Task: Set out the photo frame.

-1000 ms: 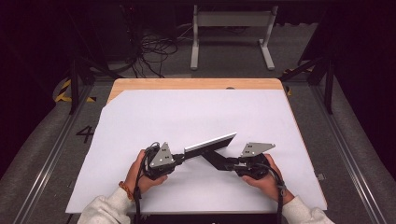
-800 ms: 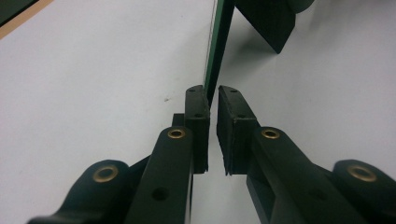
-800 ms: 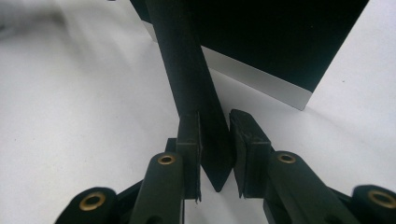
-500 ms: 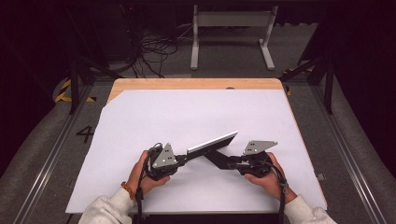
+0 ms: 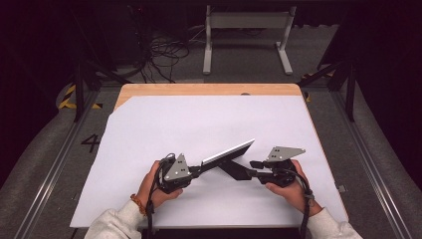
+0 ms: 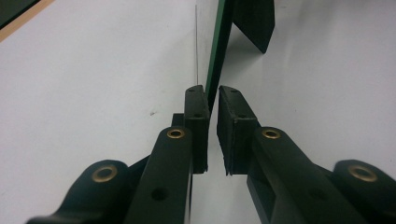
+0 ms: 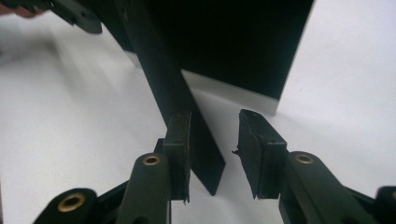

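The left gripper (image 5: 195,171) has its fingers (image 6: 195,122) closed on the near edge of a thin green-edged board (image 6: 215,51), which stands on edge between the pads and runs straight away from them. In the high view that board (image 5: 228,152) rises at a slant from the left fingers toward the upper right, its pale face turned up.

The right gripper (image 5: 255,164) has just been opening its fingers (image 7: 178,140): a clear gap shows beside the right-hand pad, and a dark flat panel (image 7: 180,102) passes between them, lying against the left-hand pad only, so nothing is clamped. Beyond these fingers the panel widens into a large black sheet that stands over the tabletop (image 7: 70,116).

Both hands rest low on the white tabletop (image 5: 199,119), the left hand (image 5: 154,184) and the right hand (image 5: 288,186) flanking the two joined pieces between them.
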{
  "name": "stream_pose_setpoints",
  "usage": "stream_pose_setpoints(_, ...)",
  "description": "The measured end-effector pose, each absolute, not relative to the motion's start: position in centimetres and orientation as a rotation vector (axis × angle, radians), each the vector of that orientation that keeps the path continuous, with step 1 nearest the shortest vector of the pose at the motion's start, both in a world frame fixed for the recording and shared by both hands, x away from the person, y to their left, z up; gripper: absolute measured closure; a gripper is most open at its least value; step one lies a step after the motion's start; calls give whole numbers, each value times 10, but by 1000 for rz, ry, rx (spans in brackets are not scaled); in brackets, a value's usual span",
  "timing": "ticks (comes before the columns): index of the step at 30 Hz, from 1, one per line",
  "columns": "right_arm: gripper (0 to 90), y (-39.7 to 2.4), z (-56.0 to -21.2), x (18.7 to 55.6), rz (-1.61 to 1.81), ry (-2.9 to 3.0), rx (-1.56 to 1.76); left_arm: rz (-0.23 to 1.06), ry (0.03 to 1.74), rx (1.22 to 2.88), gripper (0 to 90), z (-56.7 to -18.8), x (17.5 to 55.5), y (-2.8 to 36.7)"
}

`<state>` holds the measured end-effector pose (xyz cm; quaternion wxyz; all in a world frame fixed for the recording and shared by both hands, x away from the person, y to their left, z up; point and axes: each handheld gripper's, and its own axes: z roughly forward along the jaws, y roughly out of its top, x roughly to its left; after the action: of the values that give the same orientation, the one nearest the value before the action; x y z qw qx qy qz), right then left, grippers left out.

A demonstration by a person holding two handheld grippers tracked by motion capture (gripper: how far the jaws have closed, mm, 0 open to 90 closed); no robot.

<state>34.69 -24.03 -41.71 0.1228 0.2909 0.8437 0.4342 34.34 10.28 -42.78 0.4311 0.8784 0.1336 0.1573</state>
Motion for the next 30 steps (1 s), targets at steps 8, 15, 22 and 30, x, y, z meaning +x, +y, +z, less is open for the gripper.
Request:
stream_pose_setpoints(8,705,-241,-403,344,1162,2313,800,370,323,2180,798,-425,342,106)
stream_pose_setpoints(15,708,-245,-406,357,1246,2237,867,349,309,2177,767,-424,341,109)
stream_pose_setpoints(22,679,-233,-407,367,1238,2251,830,328,271,2214,744,-427,343,111)
stream_pose_setpoints(30,679,-234,-408,372,1238,2249,854,320,266,2223,722,-427,339,105)
